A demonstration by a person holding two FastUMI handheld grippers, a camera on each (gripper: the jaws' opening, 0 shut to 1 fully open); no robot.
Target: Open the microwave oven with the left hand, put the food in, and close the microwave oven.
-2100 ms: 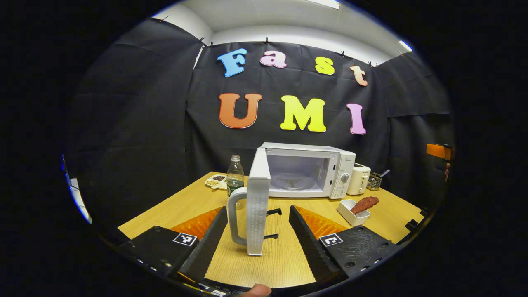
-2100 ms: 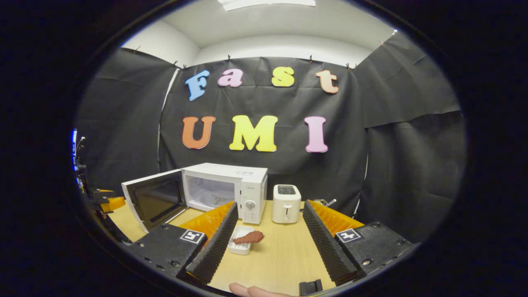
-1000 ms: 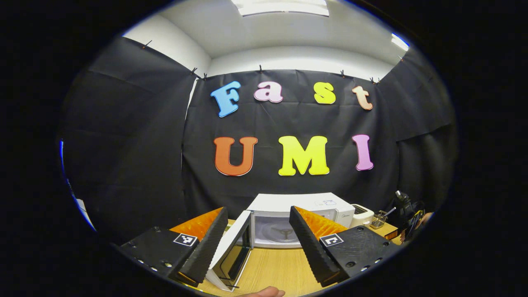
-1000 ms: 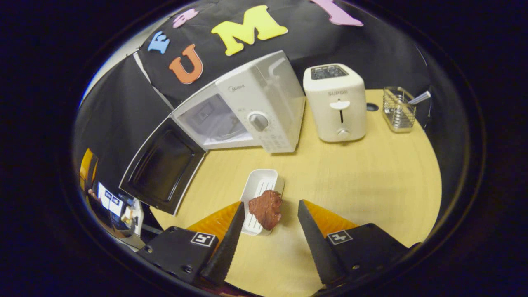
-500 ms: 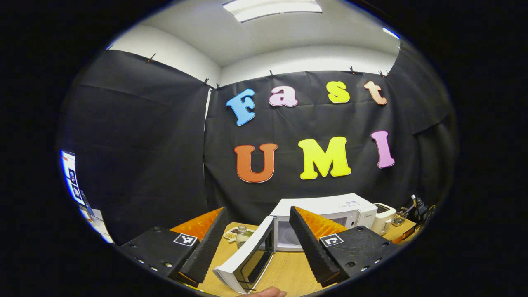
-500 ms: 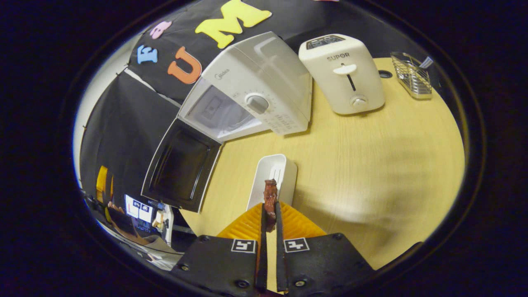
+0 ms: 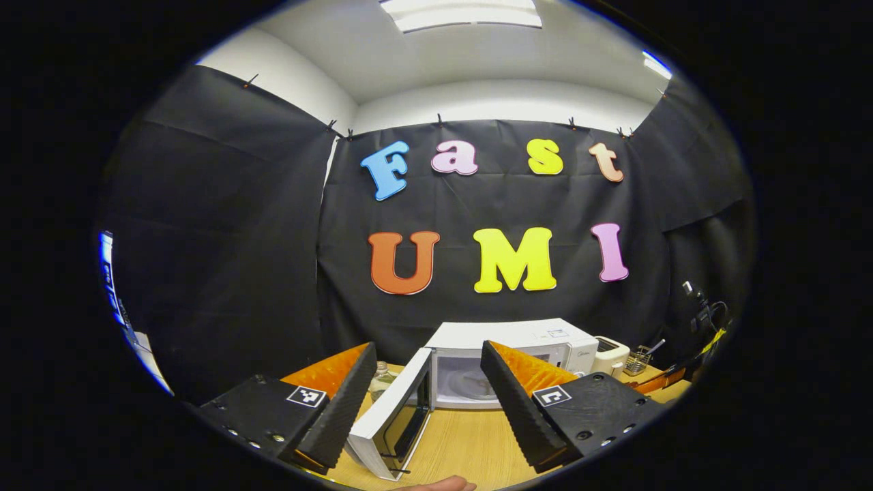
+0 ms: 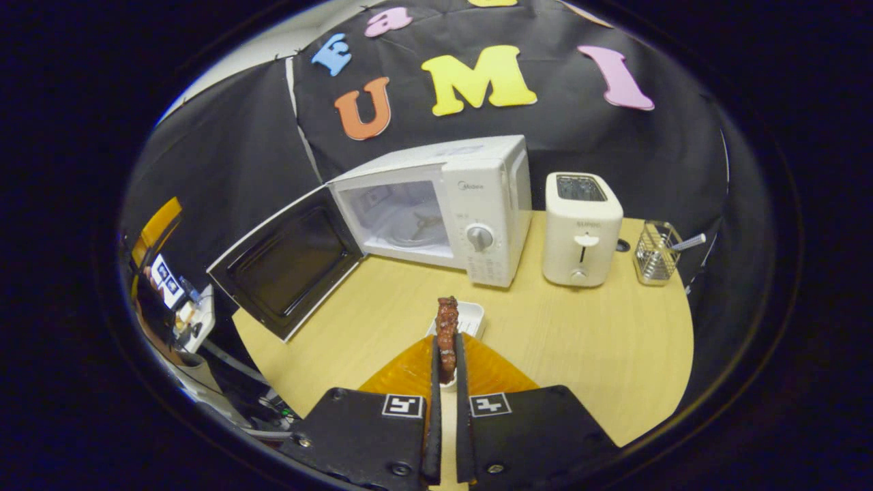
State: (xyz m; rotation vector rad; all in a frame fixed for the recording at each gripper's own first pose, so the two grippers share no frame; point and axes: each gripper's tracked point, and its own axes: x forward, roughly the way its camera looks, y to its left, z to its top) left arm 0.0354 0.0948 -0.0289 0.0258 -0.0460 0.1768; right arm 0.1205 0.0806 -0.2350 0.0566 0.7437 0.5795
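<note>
1. Right gripper view, nearest first: the right gripper has its fingers drawn almost together, both pressing on the flat reddish-brown piece of cooked food; the food stands up edgewise out of the tips, lumpy and dark along its rim, most of it above the grip.
2. Just behind and below the food sits the small white ribbed tray on the pale wooden table; I judge the food lifted clear of it, though the gap is hard to read.
3. Farther on, the white boxy microwave oven stands with its dark-lined door swung wide to the left; the cavity with its glass turntable is bare, so the food is not yet in.
4. Beside the oven are the cream two-slot toaster and, beyond it, a wire-mesh holder.
5. Left gripper view: the left gripper is spread wide and has hold of nothing; between its fingers show the open door and the oven behind it.
6. Risks, as I judge them: the pinch is narrow and low on the food, so it could pivot or slip out on the way; a carry to the left could knock the door's edge; a low approach could catch the cavity's sill.
</note>
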